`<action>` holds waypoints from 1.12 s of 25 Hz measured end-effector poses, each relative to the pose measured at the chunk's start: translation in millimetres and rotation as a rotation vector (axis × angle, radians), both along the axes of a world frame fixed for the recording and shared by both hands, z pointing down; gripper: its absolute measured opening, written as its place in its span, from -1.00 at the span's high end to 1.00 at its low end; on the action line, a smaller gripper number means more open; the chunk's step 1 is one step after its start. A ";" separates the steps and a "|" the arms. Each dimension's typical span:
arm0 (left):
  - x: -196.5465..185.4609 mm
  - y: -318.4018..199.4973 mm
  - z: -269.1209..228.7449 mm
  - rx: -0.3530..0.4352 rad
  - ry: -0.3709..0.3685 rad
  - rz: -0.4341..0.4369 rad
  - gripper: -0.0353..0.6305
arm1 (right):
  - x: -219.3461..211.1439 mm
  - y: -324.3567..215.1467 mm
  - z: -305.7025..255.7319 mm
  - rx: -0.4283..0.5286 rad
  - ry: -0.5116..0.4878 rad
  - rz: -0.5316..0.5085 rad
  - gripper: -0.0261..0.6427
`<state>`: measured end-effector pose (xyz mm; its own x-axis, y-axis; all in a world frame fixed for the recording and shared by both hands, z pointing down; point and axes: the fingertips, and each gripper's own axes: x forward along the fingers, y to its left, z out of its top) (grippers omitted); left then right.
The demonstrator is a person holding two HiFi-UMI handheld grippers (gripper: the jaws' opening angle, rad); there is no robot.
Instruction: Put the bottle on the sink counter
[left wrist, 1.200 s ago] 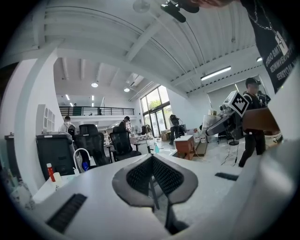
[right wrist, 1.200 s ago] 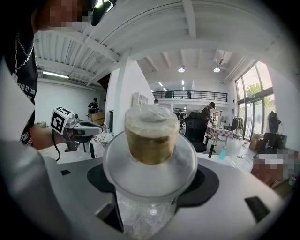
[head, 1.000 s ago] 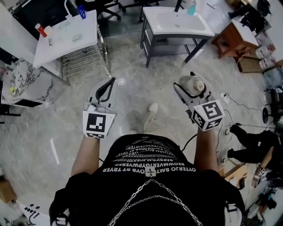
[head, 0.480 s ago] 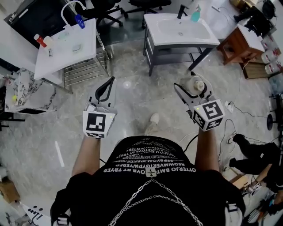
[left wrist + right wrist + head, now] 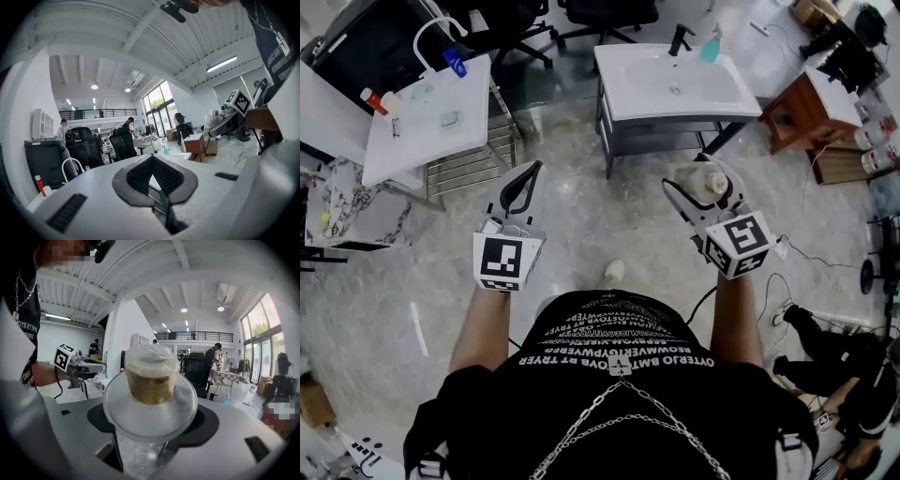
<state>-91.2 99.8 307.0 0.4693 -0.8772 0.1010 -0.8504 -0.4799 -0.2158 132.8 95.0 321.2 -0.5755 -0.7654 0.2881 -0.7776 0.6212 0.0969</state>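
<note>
My right gripper (image 5: 701, 193) clamps the bottle (image 5: 150, 380) between its two jaws, its neck pointing away from the gripper, in the air above the floor and well short of the sink counter (image 5: 630, 96). The bottle is clear plastic and round-shouldered, with a yellowish neck and a pale cap. My left gripper (image 5: 525, 184) is closed and empty.

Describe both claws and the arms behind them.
The left claw and right claw have light grey bodies, black pads and a white cube with black square markers each. A black cable hangs from the left one. The person wears a black short-sleeved T-shirt with white lettering and a chain.
</note>
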 end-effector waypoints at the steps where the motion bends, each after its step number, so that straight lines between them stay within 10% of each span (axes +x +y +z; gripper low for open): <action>1: 6.9 -8.3 -1.5 0.004 -0.002 -0.002 0.88 | 6.8 -8.0 -0.3 0.001 0.000 -0.005 -0.08; 28: 37.9 -195.8 12.6 -0.026 -0.009 -0.022 0.88 | 25.8 -203.7 16.8 -0.033 -0.019 -0.062 -0.08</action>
<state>-53.4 -96.0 319.6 0.4491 -0.8843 0.1276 -0.8589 -0.4666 -0.2110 158.6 -108.7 338.0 -0.6269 -0.7186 0.3010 -0.7392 0.6706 0.0616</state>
